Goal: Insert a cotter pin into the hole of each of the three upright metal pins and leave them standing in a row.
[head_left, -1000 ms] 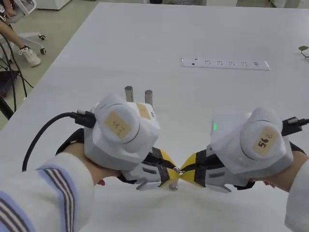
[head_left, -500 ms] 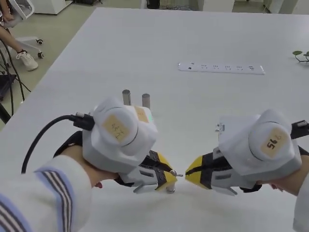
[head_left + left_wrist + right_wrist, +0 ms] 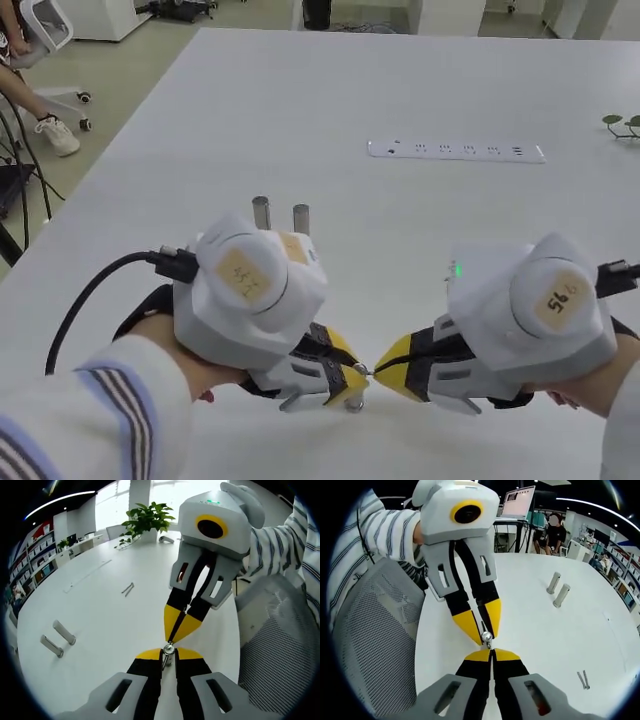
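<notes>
My left gripper (image 3: 347,368) is shut on the top of an upright metal pin (image 3: 354,402) near the table's front edge. That pin's round head (image 3: 168,651) sits between the yellow tips in the left gripper view. My right gripper (image 3: 382,370) faces it tip to tip, shut on a thin cotter pin (image 3: 368,372) whose end touches the pin's head (image 3: 486,638). Two more metal pins (image 3: 261,212) (image 3: 301,216) stand side by side behind the left gripper; they also show as pins (image 3: 553,582) (image 3: 561,595) in the right gripper view.
Loose cotter pins (image 3: 128,588) lie on the white table (image 3: 330,110); the right gripper view has them as cotter pins (image 3: 583,680) too. A white power strip (image 3: 455,150) lies farther back. A potted plant (image 3: 146,520) stands at the table's far end. A mesh chair (image 3: 375,625) is behind the hands.
Half a second ago the right gripper stood a short way off to the right of the held pin; it has moved back in, and its tips meet the pin's head again.
</notes>
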`<state>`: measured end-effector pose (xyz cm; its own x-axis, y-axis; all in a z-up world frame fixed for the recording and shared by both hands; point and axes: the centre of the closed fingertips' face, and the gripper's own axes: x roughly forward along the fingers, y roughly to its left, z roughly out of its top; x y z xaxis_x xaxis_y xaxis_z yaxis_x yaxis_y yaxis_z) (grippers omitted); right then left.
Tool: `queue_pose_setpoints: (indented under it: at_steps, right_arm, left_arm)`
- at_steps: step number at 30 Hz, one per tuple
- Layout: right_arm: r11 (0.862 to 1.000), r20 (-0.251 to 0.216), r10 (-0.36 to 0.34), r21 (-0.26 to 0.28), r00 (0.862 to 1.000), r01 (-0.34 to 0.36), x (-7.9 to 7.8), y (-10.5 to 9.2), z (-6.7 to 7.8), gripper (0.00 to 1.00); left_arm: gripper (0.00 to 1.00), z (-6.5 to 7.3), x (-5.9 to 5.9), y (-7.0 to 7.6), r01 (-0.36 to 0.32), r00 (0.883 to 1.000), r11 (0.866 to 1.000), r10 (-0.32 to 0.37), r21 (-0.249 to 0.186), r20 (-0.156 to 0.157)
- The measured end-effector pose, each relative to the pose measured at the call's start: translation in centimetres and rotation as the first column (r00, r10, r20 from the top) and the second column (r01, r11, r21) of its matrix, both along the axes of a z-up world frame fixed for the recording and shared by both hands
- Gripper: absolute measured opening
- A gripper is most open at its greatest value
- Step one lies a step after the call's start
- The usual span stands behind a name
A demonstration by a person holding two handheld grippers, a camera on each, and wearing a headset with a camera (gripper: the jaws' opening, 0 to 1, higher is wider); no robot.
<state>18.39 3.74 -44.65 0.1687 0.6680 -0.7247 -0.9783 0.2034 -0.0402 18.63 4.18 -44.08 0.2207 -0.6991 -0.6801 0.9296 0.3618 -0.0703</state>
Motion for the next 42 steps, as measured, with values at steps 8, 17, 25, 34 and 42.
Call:
queue_pose_setpoints:
  at_steps: [8, 17, 25, 34, 42]
  right_arm:
    - [0.999, 0.001, -0.032, 0.004, 0.999, 0.032, 0.1, -0.7, 0.1, 0.00]
    - [0.996, -0.008, -0.083, 0.042, 0.997, 0.083, -0.6, -1.0, 0.4, 0.10]
    - [0.986, -0.052, -0.127, 0.107, 0.991, 0.132, -1.3, -0.8, 0.1, 0.15]
    - [0.982, -0.076, -0.132, 0.124, 0.988, 0.141, -1.5, 0.2, -0.7, 0.18]
    - [0.977, -0.101, -0.148, 0.139, 0.984, 0.162, -1.3, 0.8, -1.3, 0.21]
  left_arm:
    - [0.06, -0.1, -0.1, 0.0, -0.010, 1.000, 1.000, 0.010, 0.007, 0.010]
    - [0.21, 1.1, 0.0, 0.2, -0.026, 0.999, 0.998, 0.028, -0.053, 0.028]
    - [0.32, 3.0, 0.4, 1.2, -0.057, 0.990, 0.990, 0.073, -0.132, 0.117]
    - [0.64, 3.6, 0.1, 2.4, -0.171, 0.979, 0.951, 0.193, -0.259, 0.060]
    - [0.88, 3.8, -0.2, 4.3, -0.261, 0.960, 0.916, 0.281, -0.305, 0.022]
